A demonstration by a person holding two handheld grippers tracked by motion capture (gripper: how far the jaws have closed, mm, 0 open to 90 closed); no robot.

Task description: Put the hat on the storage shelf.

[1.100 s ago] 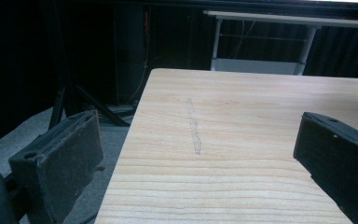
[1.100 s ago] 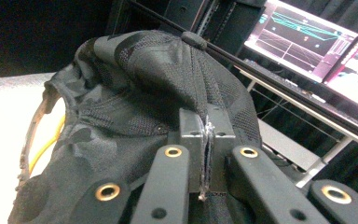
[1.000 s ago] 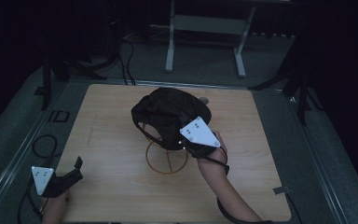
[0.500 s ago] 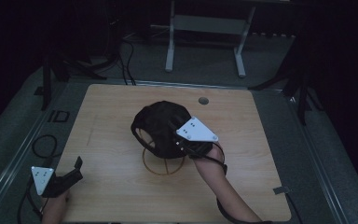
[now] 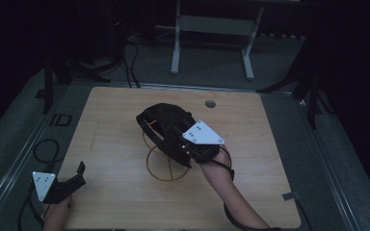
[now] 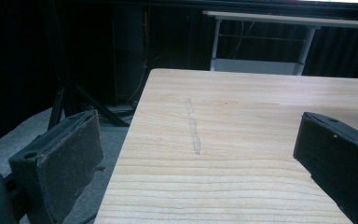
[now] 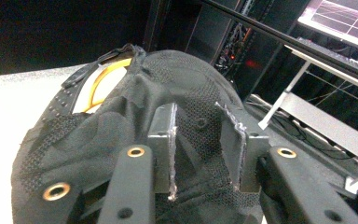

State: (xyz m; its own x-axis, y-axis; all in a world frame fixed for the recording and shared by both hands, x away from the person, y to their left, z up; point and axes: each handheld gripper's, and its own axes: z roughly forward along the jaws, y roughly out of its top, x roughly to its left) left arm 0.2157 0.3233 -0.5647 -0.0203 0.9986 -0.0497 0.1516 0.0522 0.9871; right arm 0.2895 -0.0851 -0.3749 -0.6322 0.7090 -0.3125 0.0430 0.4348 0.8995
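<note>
The step in hand looks like setting a black cap (image 5: 166, 126) onto a wooden stand (image 5: 166, 166) in the middle of the table (image 5: 270, 144), and the let-go seems underway. In the high view the cap sits draped over the top of the stand, whose round base ring lies on the table beneath it. The right gripper (image 5: 185, 144) is at the cap's near side; in the right gripper view its jaws stand a little apart with mesh fabric (image 7: 200, 123) lying between them, and whether the pads still press that fabric cannot be told for certain, though they look slack on it. Its jaws have just been opening, from nearly shut a second ago. The left gripper (image 5: 74, 179) rests at the table's near left corner, well apart from the cap, its jaws wide apart over bare wood with nothing between them. Against the earlier pictures, the cap has shifted a little toward the left and the right gripper with it, so the stand's ring shows more fully now; the left gripper has kept its place. The next move likely calls for widening the jaws until the fabric falls free, then drawing the right gripper back toward the person without snagging the mesh or tipping the light stand.
</note>
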